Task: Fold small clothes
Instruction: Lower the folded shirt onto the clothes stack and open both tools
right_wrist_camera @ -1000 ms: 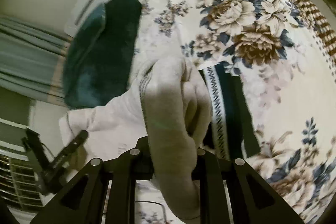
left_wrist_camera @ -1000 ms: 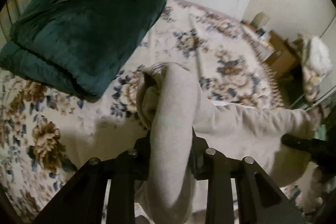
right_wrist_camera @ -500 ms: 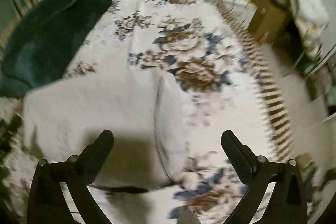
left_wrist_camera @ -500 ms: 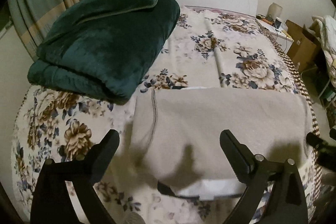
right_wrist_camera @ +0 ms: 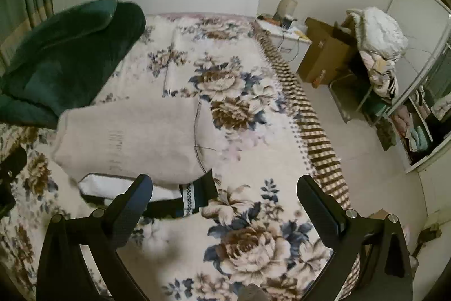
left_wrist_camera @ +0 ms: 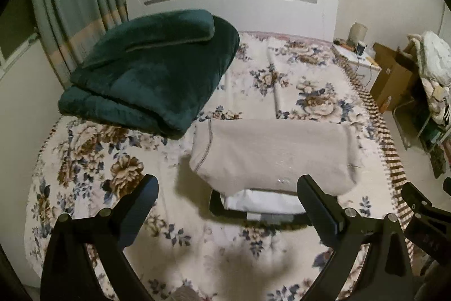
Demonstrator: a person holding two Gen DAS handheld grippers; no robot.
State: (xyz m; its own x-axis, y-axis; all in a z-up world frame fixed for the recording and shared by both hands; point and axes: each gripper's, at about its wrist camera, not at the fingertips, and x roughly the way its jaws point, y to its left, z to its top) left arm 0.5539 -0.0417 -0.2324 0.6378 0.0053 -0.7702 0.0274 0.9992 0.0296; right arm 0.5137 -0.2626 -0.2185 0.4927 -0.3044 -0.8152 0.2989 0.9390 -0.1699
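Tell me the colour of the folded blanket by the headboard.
Dark green blanket, clearest in the left wrist view.

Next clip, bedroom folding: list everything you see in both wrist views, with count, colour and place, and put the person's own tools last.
Folded garment: one, beige, middle of the bed, lying on a dark-trimmed white piece.
Dark-trimmed piece: one, black and white with a zigzag band, sticking out under the garment's near edge.
Blanket: one, dark green, folded, far left of the bed.
Bedspread: one, cream with brown and blue flowers, covering the bed.
Headboard: one, white, far end.
Curtain: one, grey-green, left wall.
Cardboard box: one, brown, on the floor right of the bed.
Laundry pile: one, mostly white, far right.
Left claw: black, open, empty.
Right claw: black, open, empty.
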